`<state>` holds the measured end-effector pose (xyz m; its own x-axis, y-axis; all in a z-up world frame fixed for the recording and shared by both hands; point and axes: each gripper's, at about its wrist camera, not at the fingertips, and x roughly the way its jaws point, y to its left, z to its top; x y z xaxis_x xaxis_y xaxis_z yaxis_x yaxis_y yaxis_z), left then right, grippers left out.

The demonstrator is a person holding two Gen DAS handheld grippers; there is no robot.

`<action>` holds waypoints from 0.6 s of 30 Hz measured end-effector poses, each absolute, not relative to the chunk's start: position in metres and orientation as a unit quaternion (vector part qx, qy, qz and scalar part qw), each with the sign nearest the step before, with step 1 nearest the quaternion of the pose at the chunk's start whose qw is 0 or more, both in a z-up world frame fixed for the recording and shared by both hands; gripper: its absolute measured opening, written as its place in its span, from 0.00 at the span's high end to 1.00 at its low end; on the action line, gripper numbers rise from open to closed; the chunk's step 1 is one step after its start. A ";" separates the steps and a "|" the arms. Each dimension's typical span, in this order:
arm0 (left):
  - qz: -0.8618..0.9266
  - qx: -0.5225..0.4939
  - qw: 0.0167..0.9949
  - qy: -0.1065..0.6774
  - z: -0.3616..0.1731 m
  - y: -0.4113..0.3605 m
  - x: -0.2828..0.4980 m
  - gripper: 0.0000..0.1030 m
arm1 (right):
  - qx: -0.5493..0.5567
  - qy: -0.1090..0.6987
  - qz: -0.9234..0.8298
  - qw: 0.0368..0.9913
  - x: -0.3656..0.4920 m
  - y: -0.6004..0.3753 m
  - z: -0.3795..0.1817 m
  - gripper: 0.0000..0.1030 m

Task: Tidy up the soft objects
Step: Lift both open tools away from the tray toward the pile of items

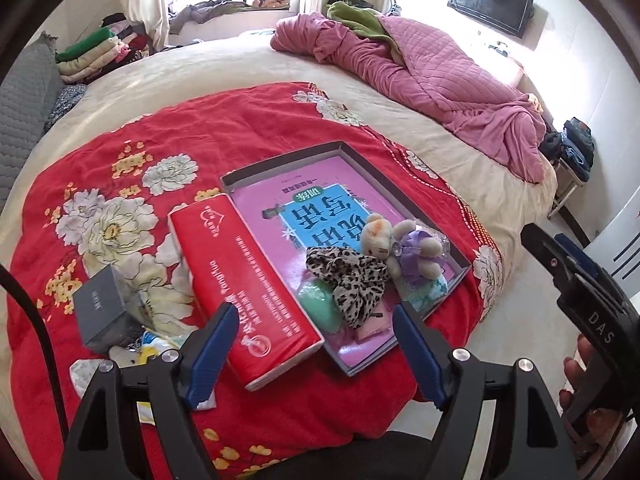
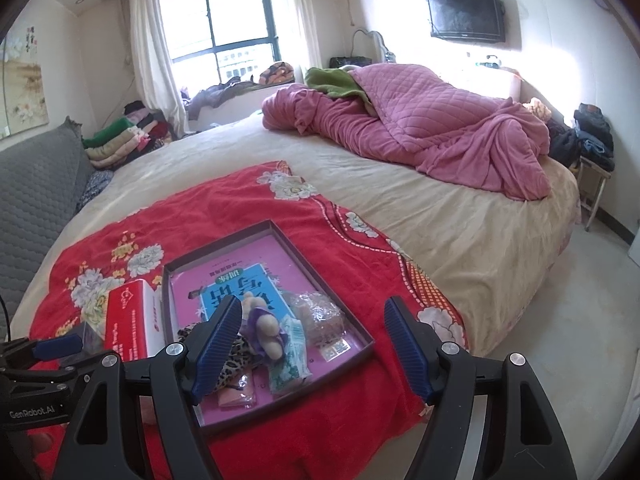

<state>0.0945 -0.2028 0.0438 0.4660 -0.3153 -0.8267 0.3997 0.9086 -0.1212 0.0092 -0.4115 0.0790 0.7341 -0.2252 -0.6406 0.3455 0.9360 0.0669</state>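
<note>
Left tongs (image 1: 316, 354) released, nothing between blue fingers (image 1: 212, 344), hung above red pack (image 1: 244, 284) and near end of tray (image 1: 344, 148) on red blanket (image 1: 120, 128). In tray: bear (image 1: 394, 246), leopard cloth (image 1: 352, 280), green ball (image 1: 320, 306) atop book (image 1: 320, 208). Grey box (image 1: 102, 312) left of pack.

Right view: right tongs (image 2: 314, 348) released, empty, over tray (image 2: 276, 226). Bear (image 2: 264, 328) lay beside leopard cloth (image 2: 232, 360); wrapped packet (image 2: 320, 316) just right. Pink quilt (image 2: 420, 128) far across bed (image 2: 460, 232).

Tray (image 1: 280, 162): being borne by the blanket (image 1: 240, 120)
Teddy bear (image 1: 400, 246): being held in the tray (on the scarf (image 1: 352, 276))
Tissue pack (image 1: 244, 280): being kept left of the tray
</note>
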 end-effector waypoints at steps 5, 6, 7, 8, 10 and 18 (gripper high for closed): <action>-0.201 0.041 0.860 0.468 0.050 -0.192 0.088 0.23 | 0.079 0.319 -0.150 0.932 0.005 -0.400 0.093 0.27; -0.200 0.041 0.860 0.467 0.051 -0.190 0.087 0.23 | 0.077 0.316 -0.148 0.934 0.004 -0.398 0.095 0.27; -0.198 0.042 0.862 0.465 0.053 -0.188 0.085 0.23 | 0.074 0.314 -0.148 0.935 0.004 -0.396 0.098 0.27; -0.196 0.044 0.863 0.464 0.055 -0.186 0.084 0.23 | 0.071 0.314 -0.148 0.935 0.003 -0.395 0.099 0.27; -0.194 0.047 0.865 0.461 0.058 -0.183 0.081 0.23 | 0.066 0.310 -0.147 0.937 0.001 -0.390 0.105 0.27; -0.192 0.043 0.871 0.451 0.071 -0.167 0.070 0.23 | 0.048 0.301 -0.138 0.943 -0.002 -0.372 0.121 0.27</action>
